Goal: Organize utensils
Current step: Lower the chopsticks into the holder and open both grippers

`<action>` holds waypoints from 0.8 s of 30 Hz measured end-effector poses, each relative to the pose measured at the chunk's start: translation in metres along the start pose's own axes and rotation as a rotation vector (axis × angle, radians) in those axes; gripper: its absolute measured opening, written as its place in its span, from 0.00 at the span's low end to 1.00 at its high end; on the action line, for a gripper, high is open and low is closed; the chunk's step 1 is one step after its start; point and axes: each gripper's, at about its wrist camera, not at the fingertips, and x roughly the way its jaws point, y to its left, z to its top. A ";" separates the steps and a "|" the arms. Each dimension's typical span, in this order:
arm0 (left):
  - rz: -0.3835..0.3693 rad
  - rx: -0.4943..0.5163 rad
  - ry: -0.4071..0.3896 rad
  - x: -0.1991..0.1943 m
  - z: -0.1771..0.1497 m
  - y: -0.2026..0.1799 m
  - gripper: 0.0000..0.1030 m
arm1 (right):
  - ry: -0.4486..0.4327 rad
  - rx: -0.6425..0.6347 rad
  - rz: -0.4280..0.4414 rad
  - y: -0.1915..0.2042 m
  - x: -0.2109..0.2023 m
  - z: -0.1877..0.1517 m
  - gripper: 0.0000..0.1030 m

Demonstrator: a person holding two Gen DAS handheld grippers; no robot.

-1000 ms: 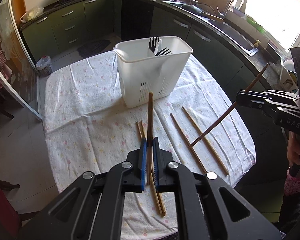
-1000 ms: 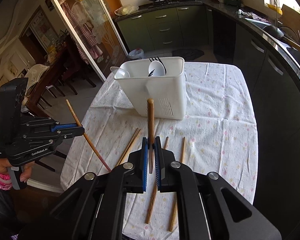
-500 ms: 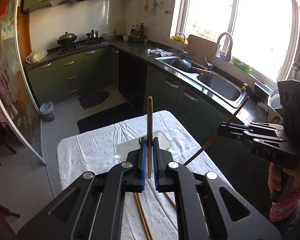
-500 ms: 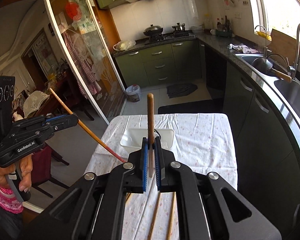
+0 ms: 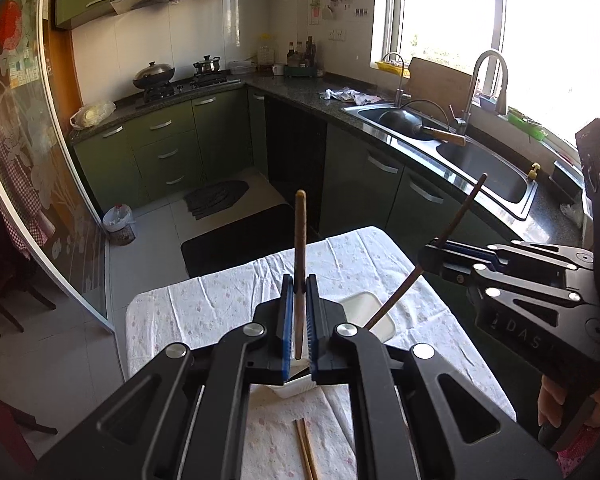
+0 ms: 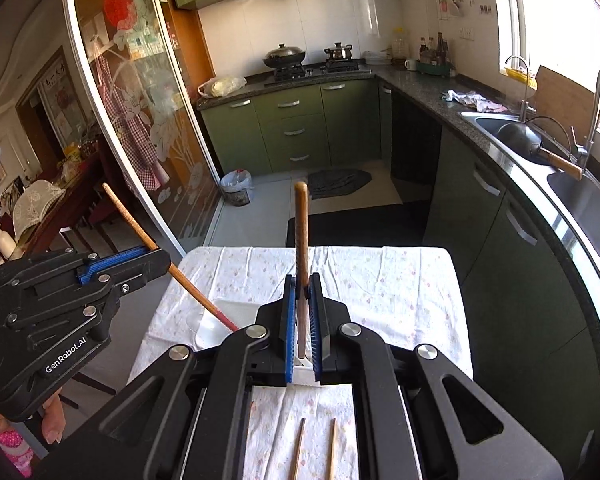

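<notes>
My left gripper (image 5: 299,285) is shut on a wooden chopstick (image 5: 300,236) that stands up between its blue pads. My right gripper (image 6: 303,285) is shut on another chopstick (image 6: 301,228) in the same way. Each shows in the other's view: the right gripper (image 5: 434,258) with its slanted chopstick (image 5: 462,212), and the left gripper (image 6: 162,258) with its slanted chopstick (image 6: 128,216). Both hang above the white utensil holder (image 5: 366,308) (image 6: 212,324), which is mostly hidden under the grippers. Loose chopsticks (image 5: 306,454) (image 6: 298,452) lie on the near cloth.
The table wears a white flowered cloth (image 5: 204,304) (image 6: 400,280). Green cabinets and a counter with a sink (image 5: 488,168) run along the right. A glass sliding door (image 6: 140,120) stands at the left. A dark mat (image 5: 228,244) lies on the floor beyond the table.
Both grippers have risen with their chopsticks and tipped upward. The holder has dropped from mid-view to just under the fingertips, and the kitchen now fills the view.
</notes>
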 end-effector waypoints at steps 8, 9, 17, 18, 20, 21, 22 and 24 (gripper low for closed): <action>-0.010 0.000 0.078 0.025 -0.027 0.006 0.26 | 0.063 -0.012 0.010 -0.003 0.034 -0.021 0.09; -0.014 -0.001 0.077 0.024 -0.029 0.007 0.30 | 0.059 -0.013 0.015 -0.003 0.031 -0.022 0.10; -0.053 0.039 0.079 -0.008 -0.059 -0.001 0.43 | 0.034 -0.037 0.077 -0.001 -0.021 -0.041 0.20; -0.055 0.055 0.095 -0.011 -0.067 -0.005 0.43 | 0.047 -0.042 0.082 -0.002 -0.025 -0.048 0.23; -0.059 0.084 0.155 -0.011 -0.091 -0.009 0.43 | 0.096 -0.062 0.082 -0.004 -0.028 -0.064 0.28; -0.063 0.097 0.197 -0.007 -0.104 -0.012 0.43 | 0.132 -0.075 0.080 -0.005 -0.027 -0.075 0.28; -0.063 0.105 0.244 0.000 -0.118 -0.013 0.43 | 0.173 -0.083 0.076 -0.007 -0.022 -0.086 0.28; -0.067 0.111 0.348 0.018 -0.146 -0.015 0.43 | 0.259 -0.093 0.068 -0.012 -0.011 -0.109 0.28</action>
